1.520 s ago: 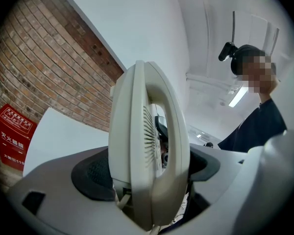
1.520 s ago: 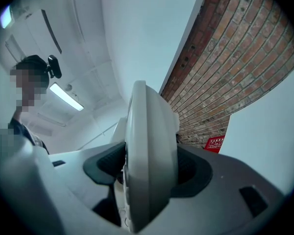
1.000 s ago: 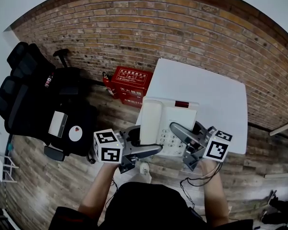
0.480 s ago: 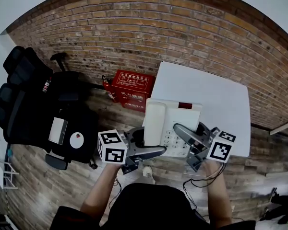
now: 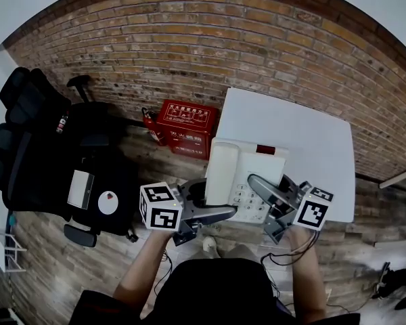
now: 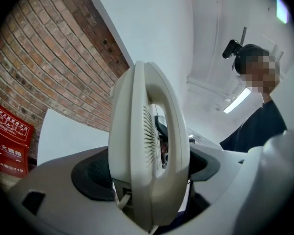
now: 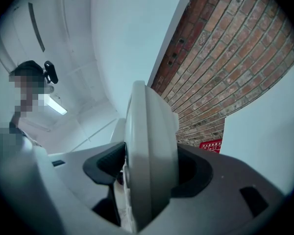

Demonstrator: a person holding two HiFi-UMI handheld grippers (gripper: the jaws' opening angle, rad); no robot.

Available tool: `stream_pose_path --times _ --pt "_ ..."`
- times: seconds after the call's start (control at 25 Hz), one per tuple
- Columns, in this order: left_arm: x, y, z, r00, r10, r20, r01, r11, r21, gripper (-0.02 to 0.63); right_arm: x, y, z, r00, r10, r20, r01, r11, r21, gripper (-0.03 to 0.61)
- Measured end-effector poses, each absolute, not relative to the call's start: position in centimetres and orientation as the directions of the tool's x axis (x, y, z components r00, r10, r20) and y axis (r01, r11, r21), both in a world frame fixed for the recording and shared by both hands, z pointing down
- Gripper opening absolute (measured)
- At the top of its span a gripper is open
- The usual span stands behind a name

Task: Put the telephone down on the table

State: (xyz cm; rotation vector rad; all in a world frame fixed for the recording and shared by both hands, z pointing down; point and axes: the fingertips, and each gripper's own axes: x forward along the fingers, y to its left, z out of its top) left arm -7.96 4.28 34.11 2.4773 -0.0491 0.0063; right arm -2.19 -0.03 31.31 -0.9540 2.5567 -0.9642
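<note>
The left gripper (image 5: 212,202) has its jaws closed on the handset side of the white desk telephone (image 5: 250,171). The right gripper (image 5: 269,205) clamps the opposite side, jaws spread fairly wide around the body. The telephone is held level between them over the near edge of the white table (image 5: 304,131); whether it touches cannot be told. A red fire-equipment box (image 5: 184,124) stands against the brick wall (image 5: 189,46), with a black office chair (image 5: 40,147) further left.

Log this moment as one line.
telephone: held from both sides | left gripper: shut on telephone | right gripper: shut on telephone | position: over near edge of table | set down: cannot tell
</note>
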Motion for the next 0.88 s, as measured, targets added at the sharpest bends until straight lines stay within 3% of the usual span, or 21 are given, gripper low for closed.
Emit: stream_pose_path --times 0.88 --pt "-5.1 -1.7 34.3 0.996 -0.087 0.004 -0.069 -0.764 0.642 0.416 0.6 -6.2 31.7 -0.77 -0.637 0.025 -0.481 0.554 -0.68 0.261"
